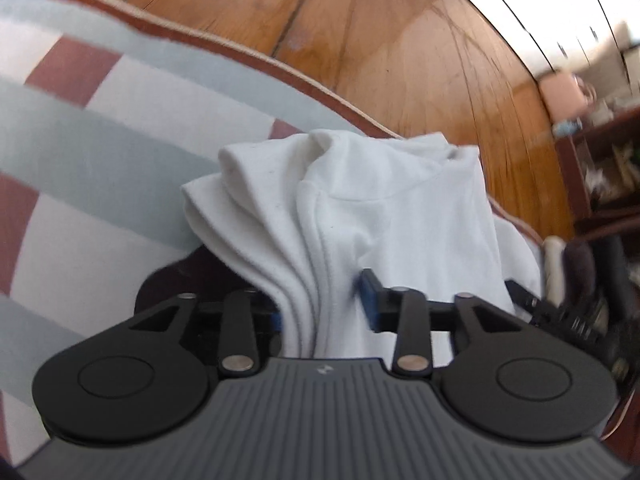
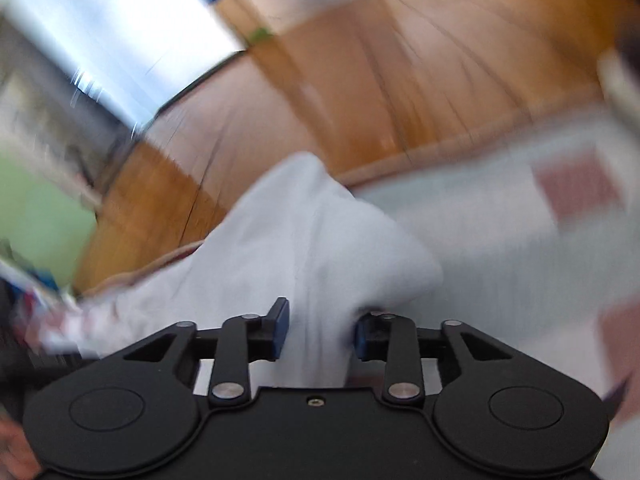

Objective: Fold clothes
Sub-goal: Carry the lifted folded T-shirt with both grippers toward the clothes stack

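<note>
A white garment (image 1: pixel 380 208) lies bunched on a striped rug (image 1: pixel 100 152) near the rug's edge. A gathered fold of it runs up between the jaws of my left gripper (image 1: pixel 320 304). The jaws stand apart, the right blue pad (image 1: pixel 368 300) shows beside the fold, and the cloth hides the left pad. In the blurred right wrist view the same white garment (image 2: pixel 300 232) passes between the jaws of my right gripper (image 2: pixel 320 328). Its blue pads (image 2: pixel 280 328) stand apart on either side of the fold, with the cloth loose between them.
Wooden floor (image 1: pixel 380 40) lies beyond the rug's brown border (image 1: pixel 240 48). A dark shelf (image 1: pixel 600 168) with small items and a pink object (image 1: pixel 564 96) stand at the right. A green surface (image 2: pixel 40 208) shows at the left of the right wrist view.
</note>
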`<state>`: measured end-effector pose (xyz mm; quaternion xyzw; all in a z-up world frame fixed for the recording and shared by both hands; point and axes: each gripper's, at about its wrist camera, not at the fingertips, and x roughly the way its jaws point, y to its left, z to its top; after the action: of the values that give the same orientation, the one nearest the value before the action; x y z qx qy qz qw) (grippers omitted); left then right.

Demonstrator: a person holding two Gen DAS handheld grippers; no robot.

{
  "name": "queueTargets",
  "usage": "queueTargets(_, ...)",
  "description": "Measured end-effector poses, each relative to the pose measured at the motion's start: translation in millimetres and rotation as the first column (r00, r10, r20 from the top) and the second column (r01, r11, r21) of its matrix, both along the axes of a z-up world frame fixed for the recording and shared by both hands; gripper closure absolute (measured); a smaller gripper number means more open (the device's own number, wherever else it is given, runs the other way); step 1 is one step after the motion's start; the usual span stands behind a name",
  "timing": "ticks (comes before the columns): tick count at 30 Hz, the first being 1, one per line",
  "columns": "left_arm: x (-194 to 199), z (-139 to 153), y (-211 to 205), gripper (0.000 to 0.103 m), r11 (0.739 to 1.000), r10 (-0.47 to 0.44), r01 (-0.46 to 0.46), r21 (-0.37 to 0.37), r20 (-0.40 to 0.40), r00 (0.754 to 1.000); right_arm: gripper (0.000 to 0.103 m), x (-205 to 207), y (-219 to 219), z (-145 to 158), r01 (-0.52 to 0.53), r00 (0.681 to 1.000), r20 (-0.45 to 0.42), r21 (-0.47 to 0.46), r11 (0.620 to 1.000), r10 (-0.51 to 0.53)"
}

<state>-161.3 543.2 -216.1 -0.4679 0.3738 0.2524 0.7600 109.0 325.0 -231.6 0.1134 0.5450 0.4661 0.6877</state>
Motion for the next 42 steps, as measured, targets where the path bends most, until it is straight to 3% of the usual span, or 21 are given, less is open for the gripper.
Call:
queueTargets(1,2.0,-1.9,-1.1,0.061,1.000,-0.016,0.016,-0.004,0.000,1.000,0.041,8.3,-5.6,-12.9,0.038,0.991,-0.131,0.028,0.999,-0.035)
queueTargets(2,2.6,-5.3,-0.6,0.058,0.999,-0.024,0.024,-0.025,0.008,1.000,0.040,15.4,-9.5,-25.7,0.079,0.965,-0.254,0.056,0.995,-0.062)
queueTargets(5,2.6,-19.5,3.0,0.050,0.996,-0.017,0.018,-0.089,0.017,1.000,0.032,29.4,-12.5,-53.0,0.211,0.874,-0.466,0.109,0.971,-0.138)
queueTargets(7,5.4,-23.4,4.5,0.056,0.995,-0.035,0.039,-0.091,0.046,0.998,0.032,36.1,-8.6,-60.2,0.258,0.854,-0.493,0.121,0.959,-0.168)
queueTargets(8,7.0,-24.3,5.2,0.075,0.995,-0.047,0.053,-0.088,0.067,0.997,0.032,37.5,-4.5,-59.8,0.256,0.860,-0.482,0.129,0.958,-0.165)
queueTargets(9,8.7,-24.3,5.0,0.087,0.995,-0.058,0.065,-0.080,0.087,0.995,0.040,38.9,-0.5,-59.3,0.254,0.867,-0.471,0.137,0.957,-0.163)
queueTargets(10,11.2,-21.1,2.3,0.087,0.996,-0.072,0.077,-0.051,0.096,0.993,0.074,38.7,4.6,-56.7,0.231,0.883,-0.446,0.137,0.963,-0.148)
queueTargets(11,16.2,-14.3,-3.3,0.088,0.995,-0.097,0.096,0.011,0.083,0.992,0.084,35.7,13.1,-52.9,0.194,0.903,-0.409,0.126,0.973,-0.128)
queueTargets(15,35.1,15.0,-34.9,0.088,0.950,-0.209,0.198,0.244,0.020,0.978,0.085,10.7,19.7,-1.6,0.080,0.988,-0.142,0.139,0.987,-0.060)
queueTargets(17,40.3,18.8,-49.5,0.088,0.938,-0.231,0.220,0.267,0.011,0.973,0.085,-5.0,12.0,23.7,0.034,0.999,0.022,0.144,0.989,-0.037)
queueTargets(19,45.5,22.6,-64.1,0.088,0.926,-0.254,0.242,0.290,0.002,0.967,0.085,-20.5,2.3,47.4,-0.006,0.983,0.183,0.143,0.990,-0.020)
queueTargets(23,66.3,15.0,-81.5,0.087,0.902,-0.307,0.316,0.296,-0.076,0.949,0.084,-29.5,-4.6,47.9,-0.006,0.924,0.382,-0.021,1.000,0.014)
queueTargets(26,67.8,9.9,-73.6,0.081,0.919,-0.279,0.293,0.264,-0.089,0.956,0.081,-34.9,-2.2,36.4,-0.026,0.879,0.470,-0.130,0.991,0.085)
queueTargets(29,60.8,0.8,-62.3,0.072,0.944,-0.247,0.257,0.207,-0.074,0.966,0.078,-21.1,-17.1,25.2,-0.012,0.931,0.361,-0.125,0.992,0.057)
queueTargets(31,54.9,-8.2,-51.0,0.069,0.963,-0.229,0.231,0.137,-0.026,0.973,0.064,-1.6,-31.3,13.5,0.040,0.983,0.184,-0.097,0.994,-0.022)
queueTargets(34,53.5,-30.1,-33.2,0.055,0.970,-0.231,0.237,-0.049,0.099,0.968,0.051,20.1,-51.6,-10.1,0.119,0.991,-0.057,-0.079,0.990,-0.124)
queueTargets(35,53.1,-37.4,-27.3,0.055,0.964,-0.226,0.242,-0.110,0.140,0.964,0.050,24.8,-57.6,-18.7,0.145,0.982,-0.117,-0.056,0.988,-0.150)
queueTargets(36,52.9,-42.7,-24.1,0.074,0.957,-0.224,0.249,-0.147,0.169,0.960,0.052,26.3,-63.1,-27.7,0.188,0.968,-0.162,-0.027,0.982,-0.189)
queueTargets(39,56.3,-42.1,-33.4,0.084,0.957,-0.259,0.276,-0.084,0.170,0.951,0.084,27.7,-70.4,-42.6,0.290,0.919,-0.271,-0.030,0.956,-0.287)
queueTargets(40,63.4,-34.3,-39.8,0.085,0.955,-0.290,0.295,-0.012,0.149,0.945,0.086,26.6,-68.5,-38.8,0.294,0.919,-0.263,-0.043,0.955,-0.295)
queueTargets(42,76.4,-18.8,-54.6,0.087,0.939,-0.335,0.324,0.119,0.092,0.938,0.086,13.5,-66.6,-12.6,0.266,0.948,-0.173,-0.021,0.964,-0.266)
